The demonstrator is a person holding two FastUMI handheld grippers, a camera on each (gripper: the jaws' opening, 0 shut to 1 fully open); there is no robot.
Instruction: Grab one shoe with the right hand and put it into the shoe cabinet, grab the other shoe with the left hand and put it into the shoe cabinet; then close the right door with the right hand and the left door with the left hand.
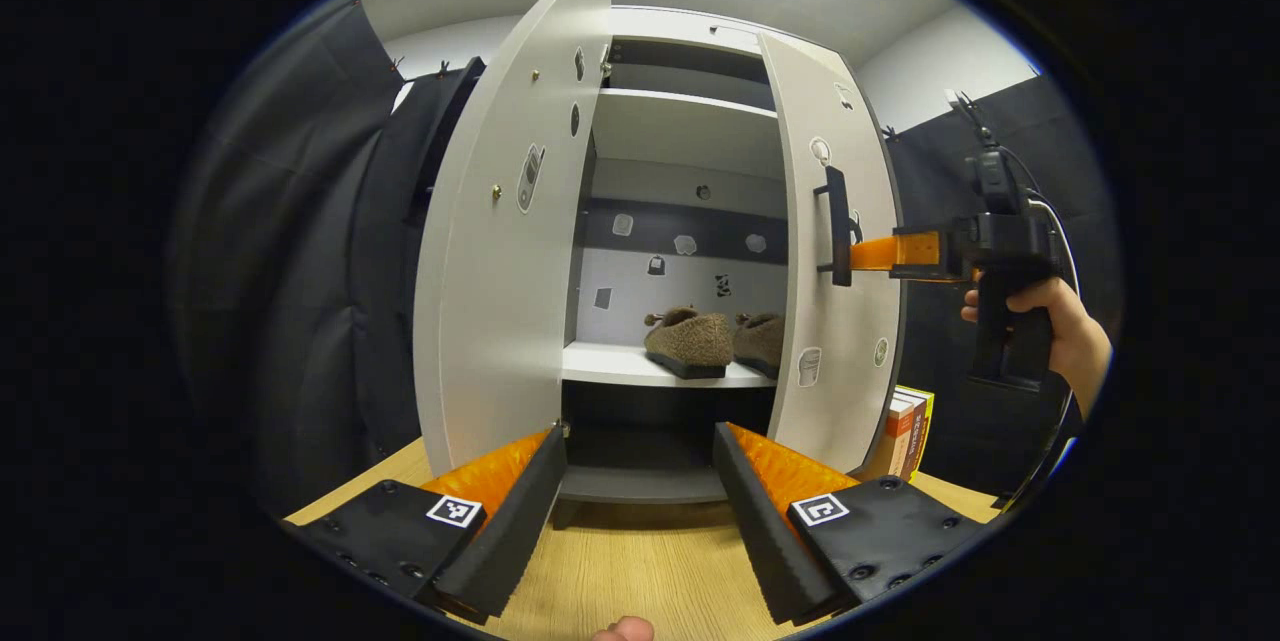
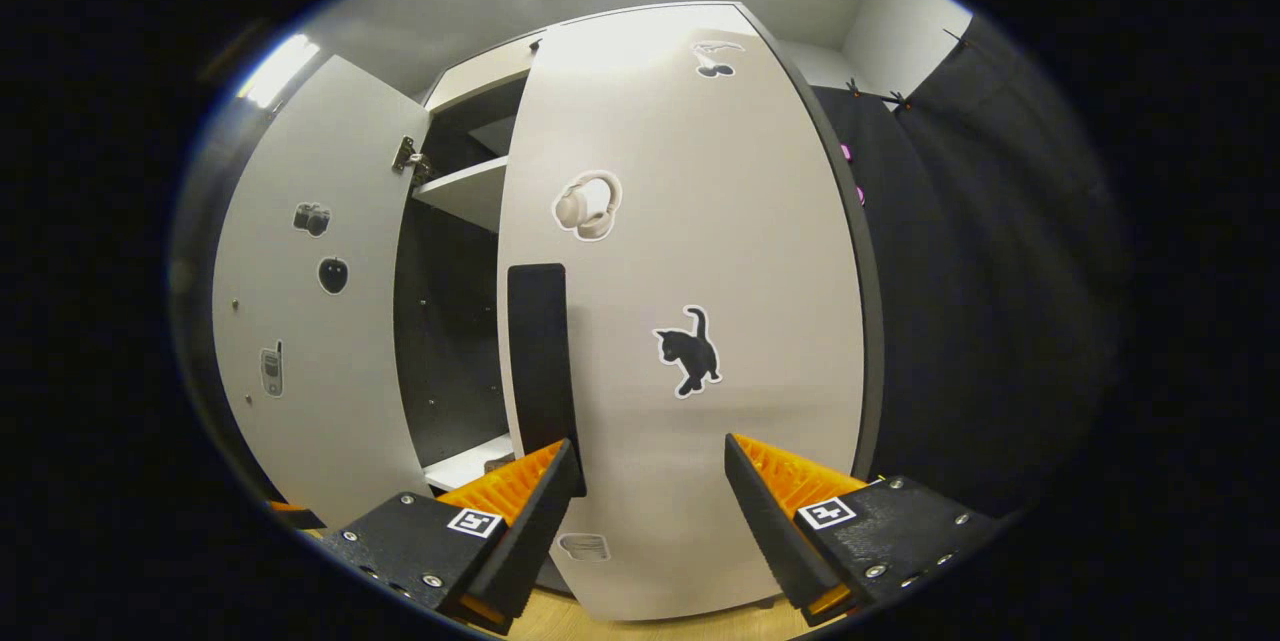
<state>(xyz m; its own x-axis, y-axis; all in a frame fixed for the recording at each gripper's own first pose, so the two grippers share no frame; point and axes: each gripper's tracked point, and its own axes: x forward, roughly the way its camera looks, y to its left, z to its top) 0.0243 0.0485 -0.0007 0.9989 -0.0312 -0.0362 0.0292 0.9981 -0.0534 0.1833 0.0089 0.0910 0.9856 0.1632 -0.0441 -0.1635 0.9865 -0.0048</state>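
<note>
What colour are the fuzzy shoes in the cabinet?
The shoes are brown and fuzzy with dark soles. They show best in the left gripper view.

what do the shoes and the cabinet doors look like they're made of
Shoes: likely fleece or teddy-style fabric, going by the fuzzy, nubbly tan uppers; the dark flat soles look like rubber or foam, hard to tell which.
Doors: probably laminated board with a matte pale finish, smooth and flat, with a thin dark edge and stickers on the face. The handle is matte black, plastic or coated metal.
</note>
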